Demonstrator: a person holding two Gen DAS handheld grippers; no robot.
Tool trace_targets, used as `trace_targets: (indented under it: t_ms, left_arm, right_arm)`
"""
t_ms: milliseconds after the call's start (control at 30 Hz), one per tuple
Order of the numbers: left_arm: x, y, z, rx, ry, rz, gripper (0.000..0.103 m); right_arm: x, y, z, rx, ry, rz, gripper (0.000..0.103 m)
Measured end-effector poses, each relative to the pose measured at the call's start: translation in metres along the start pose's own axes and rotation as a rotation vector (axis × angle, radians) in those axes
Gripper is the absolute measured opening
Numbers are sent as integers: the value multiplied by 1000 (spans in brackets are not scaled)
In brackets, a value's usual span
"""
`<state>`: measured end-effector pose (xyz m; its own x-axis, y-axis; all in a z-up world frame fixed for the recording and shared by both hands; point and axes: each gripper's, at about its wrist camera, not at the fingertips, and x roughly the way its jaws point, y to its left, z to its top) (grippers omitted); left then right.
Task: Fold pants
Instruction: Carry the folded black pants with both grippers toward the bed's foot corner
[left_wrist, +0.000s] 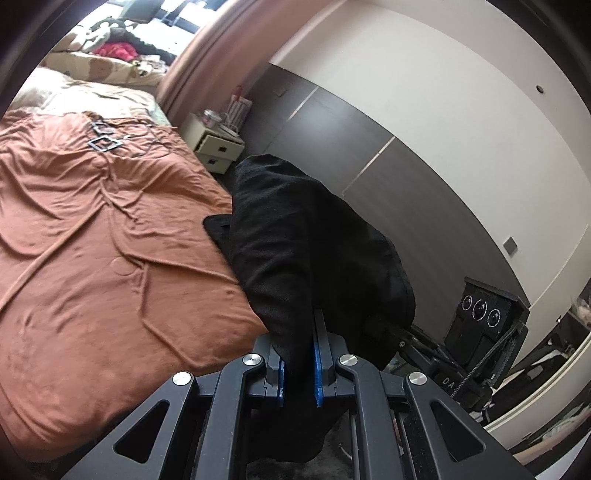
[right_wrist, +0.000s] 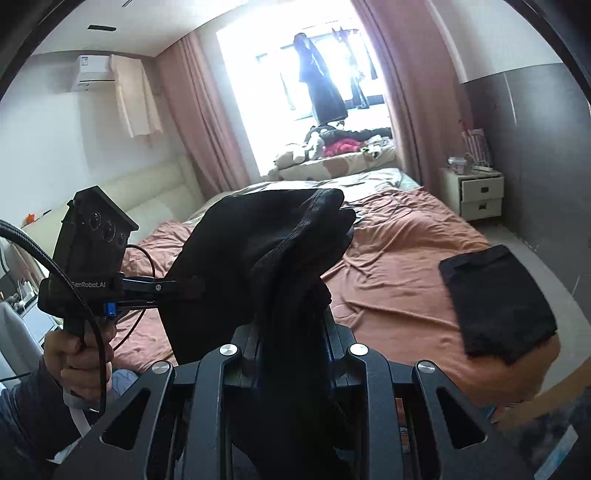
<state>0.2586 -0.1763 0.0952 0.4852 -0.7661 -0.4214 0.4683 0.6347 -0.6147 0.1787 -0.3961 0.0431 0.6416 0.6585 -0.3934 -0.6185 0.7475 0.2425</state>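
Above the near edge of the bed (right_wrist: 399, 266), black pants (right_wrist: 266, 251) hang in the air between both tools, off the rust-brown sheet. Left hand-held gripper (left_wrist: 299, 365) is clamped on a bunch of the cloth, blue pads (left_wrist: 318, 369) pressing fabric from both sides; right hand-held gripper (right_wrist: 295, 332) is likewise clenched on a thick gathered wad with a ribbed band, probably waistband or cuff, can't tell which. Judging by how it drapes and bunches: soft, limp knit, light, no stiffness, not fragile, not slippery against the pads. It will sag and twist wherever unsupported, so best held at seam or band edges, corners spread apart to flatten before laying down. A second dark folded garment (right_wrist: 498, 302) lies flat on the bed near its right edge, apart from the held pants. Writing: "GenRobot.AI" reads on the left tool's body (right_wrist: 88, 284) in the right wrist view; letters "DA" show on the other tool (left_wrist: 448, 381) in the left wrist view, rest hidden. Air conditioner label too small to read.
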Motion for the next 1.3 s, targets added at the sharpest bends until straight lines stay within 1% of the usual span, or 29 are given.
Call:
trace_targets:
  t_ms: [67, 400, 700, 1000, 1133, 1300]
  left_arm:
    - [8, -4, 2, 10, 11, -6, 12]
    - [73, -27, 31, 70, 81, -35, 12]
    - [130, -29, 58, 99, 140, -88, 12]
    - [200, -21, 78, 90, 198, -143, 12]
    - [236, -11, 85, 78, 222, -169, 12]
    - [277, 3, 94, 50, 243, -182, 12]
  right_arm:
    - [-5, -1, -1, -5, -9, -17, 21]
    - [-14, -20, -1, 12, -29, -86, 21]
    - [-9, -28, 3, -5, -43, -141, 21]
    - [5, -46, 12, -8, -14, -214, 21]
    - [15, -53, 20, -8, 5, -250, 21]
    - [27, -57, 26, -16, 17, -287, 21]
